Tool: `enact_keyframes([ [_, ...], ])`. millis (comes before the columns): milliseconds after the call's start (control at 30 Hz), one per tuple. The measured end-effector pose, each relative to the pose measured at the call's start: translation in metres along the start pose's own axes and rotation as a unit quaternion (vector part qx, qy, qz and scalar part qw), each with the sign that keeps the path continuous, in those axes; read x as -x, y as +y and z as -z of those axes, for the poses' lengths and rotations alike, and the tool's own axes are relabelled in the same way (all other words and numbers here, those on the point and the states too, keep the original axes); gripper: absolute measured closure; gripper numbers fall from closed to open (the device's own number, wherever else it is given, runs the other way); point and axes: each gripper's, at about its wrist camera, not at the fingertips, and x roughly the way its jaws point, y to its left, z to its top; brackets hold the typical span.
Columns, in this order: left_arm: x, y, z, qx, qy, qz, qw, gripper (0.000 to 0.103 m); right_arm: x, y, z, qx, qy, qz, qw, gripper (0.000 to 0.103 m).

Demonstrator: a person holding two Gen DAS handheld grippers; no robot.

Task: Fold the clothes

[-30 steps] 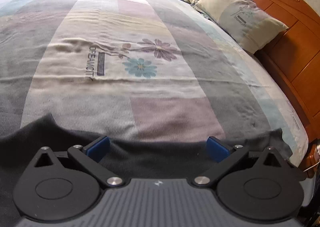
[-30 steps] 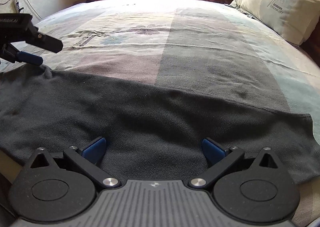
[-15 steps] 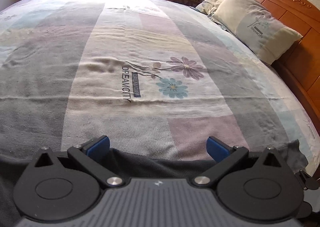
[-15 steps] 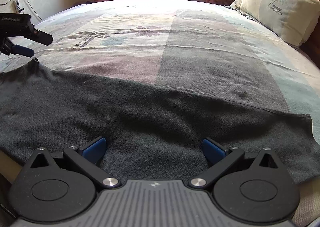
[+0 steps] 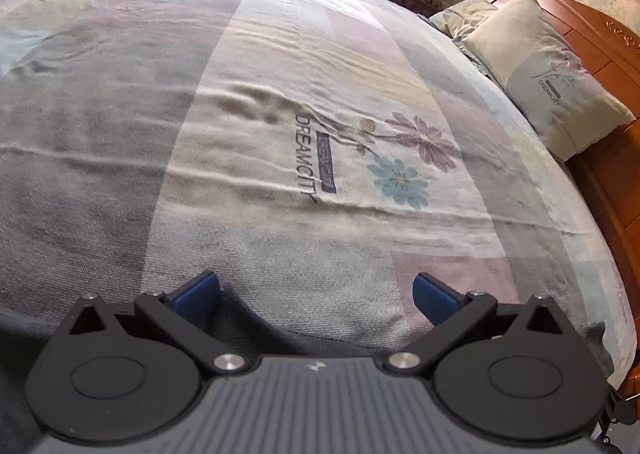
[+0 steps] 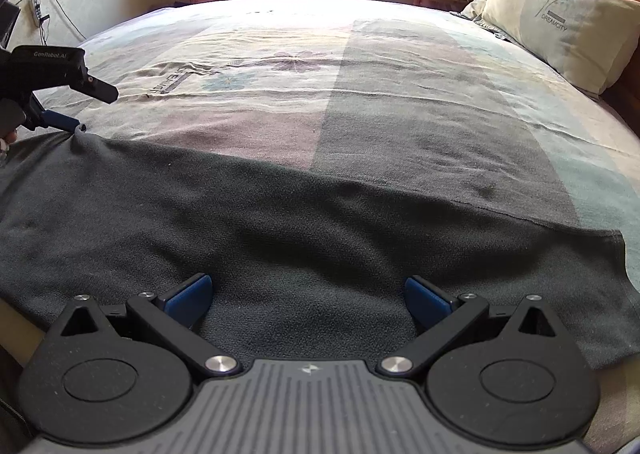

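Where left claw (image 5: pixel 316 294) spreads, dark garment (image 5: pixel 240 322) mostly hidden.

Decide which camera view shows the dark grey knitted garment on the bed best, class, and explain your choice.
The right wrist view: the dark grey knitted garment lies spread across the patchwork bedspread, its far edge and right corner visible. The left wrist view shows only a dark strip of it behind the left gripper, whose fingers are spread.

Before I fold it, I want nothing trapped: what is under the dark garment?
The dark garment lies spread flat on the patchwork bedspread, which shows beyond its far edge. No lump shows, but whatever it covers is hidden.
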Motion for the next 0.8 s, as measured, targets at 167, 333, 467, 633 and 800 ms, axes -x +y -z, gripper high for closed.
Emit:
enact_keyframes([
  [167, 0.025, -0.008, 0.004, -0.011, -0.007, 0.013, 0.9998, 0.001, 0.0, 0.0, 0.0, 0.0, -0.002, 0.0, 1.0, 0.0],
  [333, 0.01, -0.018, 0.011, -0.032, 0.008, 0.021, 0.9992, 0.001, -0.001, 0.001, 0.0, 0.0, -0.003, 0.002, 1.0, 0.0],
  [467, -0.013, -0.002, 0.008, -0.009, 0.024, -0.006, 0.9997, 0.001, 0.0, 0.0, 0.0, -0.001, -0.003, 0.001, 1.0, 0.0],
  [633, 0.026, -0.015, 0.009, -0.041, 0.018, -0.018, 0.9988, 0.001, 0.0, 0.001, 0.0, -0.002, -0.006, 0.003, 1.0, 0.0],
  [800, 0.064, -0.032, 0.047, -0.134, 0.028, -0.068, 0.9882, 0.001, 0.0, 0.003, 0.002, -0.001, -0.012, 0.005, 1.0, 0.0],
])
